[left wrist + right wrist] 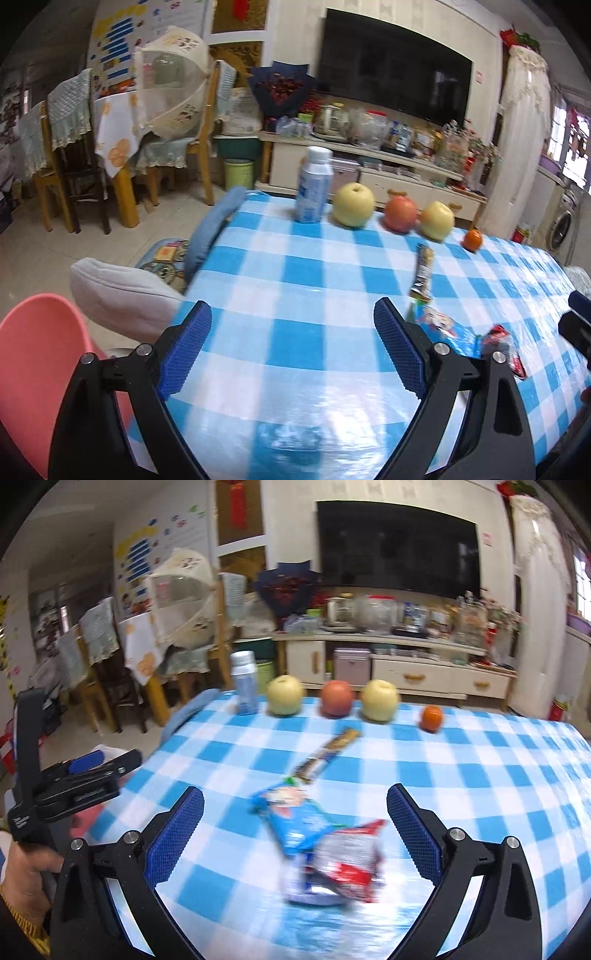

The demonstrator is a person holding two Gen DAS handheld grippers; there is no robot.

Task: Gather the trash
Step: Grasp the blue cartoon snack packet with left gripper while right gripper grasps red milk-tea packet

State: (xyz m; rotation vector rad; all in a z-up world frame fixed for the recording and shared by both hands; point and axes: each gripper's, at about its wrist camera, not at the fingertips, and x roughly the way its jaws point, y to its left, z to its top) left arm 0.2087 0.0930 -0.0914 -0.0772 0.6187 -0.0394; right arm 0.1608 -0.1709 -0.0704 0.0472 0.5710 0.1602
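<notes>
- The left gripper [291, 325] hangs over the near left part of the checked tablecloth [303, 280], its blue pads spread wide with only cloth between them.
- The right gripper [295, 812] is also spread wide, nothing pinched; the wrappers lie on the cloth between and just beyond its fingers, untouched.
- Trash on the table: a blue snack packet [291, 819] with a cartoon face, a red-and-silver packet [351, 860] overlapping its near right end, and a long brown bar wrapper [328, 753] just beyond them, slanting toward the far side. All three are blurred in the right wrist view.
- In the left wrist view the same wrappers sit to the right of the left gripper's right finger.
- Along the far edge, from left to right: a white and blue bottle [313, 184] standing upright with its cap on, a yellow apple [354, 205], a red apple [400, 214], another yellow apple [437, 220] and a small orange fruit [473, 240].
- A pink plastic tub [37, 369] shows at the near left, off the table; what is inside cannot be seen.
- A green bin [239, 173] stands on the floor far behind the table; its contents are hidden.
- A hand [26, 875] grips the left gripper's handle at the left edge of the right wrist view.
</notes>
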